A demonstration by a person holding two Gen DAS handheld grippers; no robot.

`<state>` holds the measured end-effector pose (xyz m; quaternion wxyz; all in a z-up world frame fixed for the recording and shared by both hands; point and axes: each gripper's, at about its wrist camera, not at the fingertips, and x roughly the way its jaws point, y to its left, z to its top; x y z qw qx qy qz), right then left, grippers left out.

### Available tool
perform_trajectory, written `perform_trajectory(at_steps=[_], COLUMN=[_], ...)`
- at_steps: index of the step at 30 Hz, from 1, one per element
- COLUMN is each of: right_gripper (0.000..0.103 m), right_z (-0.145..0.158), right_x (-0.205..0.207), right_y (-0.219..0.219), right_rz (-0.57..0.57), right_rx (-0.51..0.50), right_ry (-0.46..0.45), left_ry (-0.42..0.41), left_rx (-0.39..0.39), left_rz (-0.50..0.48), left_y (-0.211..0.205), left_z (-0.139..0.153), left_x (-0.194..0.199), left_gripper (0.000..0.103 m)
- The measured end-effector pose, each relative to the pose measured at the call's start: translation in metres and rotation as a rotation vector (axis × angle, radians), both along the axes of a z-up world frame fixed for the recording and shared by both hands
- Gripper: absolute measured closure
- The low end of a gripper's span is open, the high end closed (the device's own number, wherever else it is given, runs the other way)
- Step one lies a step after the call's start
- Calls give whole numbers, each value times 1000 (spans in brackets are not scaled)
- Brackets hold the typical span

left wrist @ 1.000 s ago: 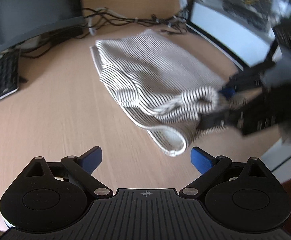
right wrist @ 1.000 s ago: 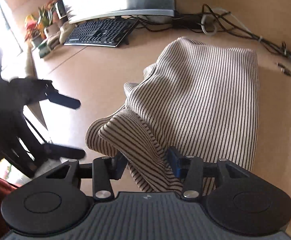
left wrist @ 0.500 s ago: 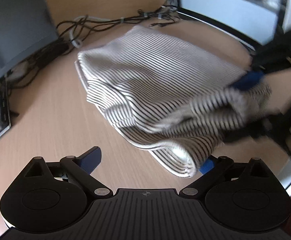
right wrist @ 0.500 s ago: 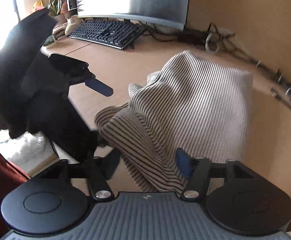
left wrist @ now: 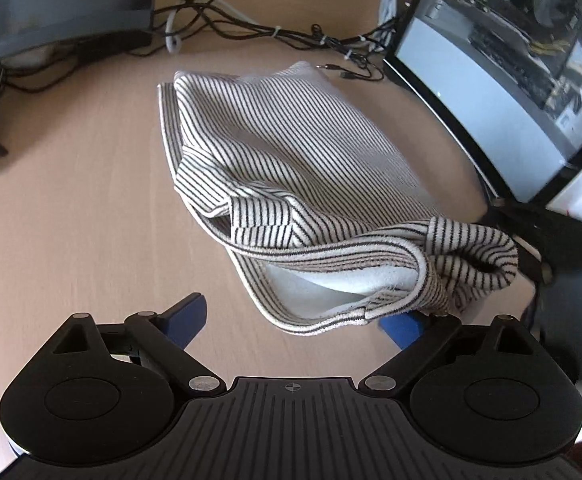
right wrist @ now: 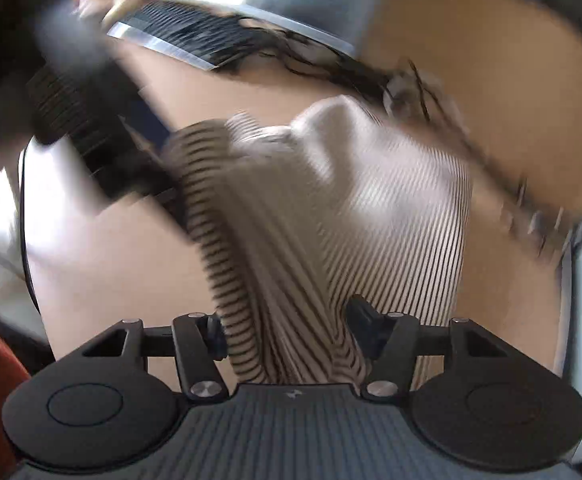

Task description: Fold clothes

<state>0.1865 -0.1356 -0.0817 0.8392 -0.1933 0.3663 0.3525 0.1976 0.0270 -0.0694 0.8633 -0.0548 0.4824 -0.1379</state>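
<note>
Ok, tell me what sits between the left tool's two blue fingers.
In the left wrist view, the left tool is open. Between its fingers hangs the near hem of the striped garment, with bare wooden desk under it.

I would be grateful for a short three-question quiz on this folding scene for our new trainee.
1. True or false: the left gripper is clamped on the striped garment.
2. Which gripper holds a bunched fold of the garment between its fingers? A) left B) right C) neither
3. Fill in: behind the garment, along the back of the wooden desk, runs a tangle of ____.

Key: 1 false, its jaws stand wide apart with the cloth's hem draped over one finger; 2 B; 3 cables.
</note>
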Motion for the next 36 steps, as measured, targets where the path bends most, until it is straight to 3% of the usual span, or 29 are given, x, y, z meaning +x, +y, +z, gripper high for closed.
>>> perform_trajectory(at_steps=[6,8,13,14,15,18,21,23,28,30,33,36], right_gripper=[45,45,44,48,62,71,73,74,74,74,72,68], right_z=[4,0,-16,-17,-18,-5,19,38,87,109,131,117], right_x=[32,19,-12,-16,-20,-20,-14,-18,-51,-54,-38,11], right_y=[-6,3,24,27,31,31,28,25,27,35,56,79], right_rz=[-110,-71,54,82,108,149,155,189,370,446,585,660], right_rx=[109,38,-164,-199,-233,-303,-328,-334,-419,-462,-529,-524], right_ry=[155,63,-179,-221,-260,-308,-271,-199,-9,15,3,56], left_ry=[-68,-78,-83,-86,-88,-103,-112,-124,-111,-86,-47,-50], left_rx=[62,95,70,56,42,-27,-142,-188,-171,-164,-159,-144], left_rz=[-54,-41,23,33,43,76,114,103,-15,-60,-127,-171], left_y=[10,13,30,34,38,57,76,81,60,52,42,39], left_z=[11,13,23,27,30,40,46,45,18,2,-18,-26], left_x=[-8,-7,1,3,5,14,29,45,83,94,100,98], left_gripper=[5,5,5,5,5,5,5,11,29,37,41,39])
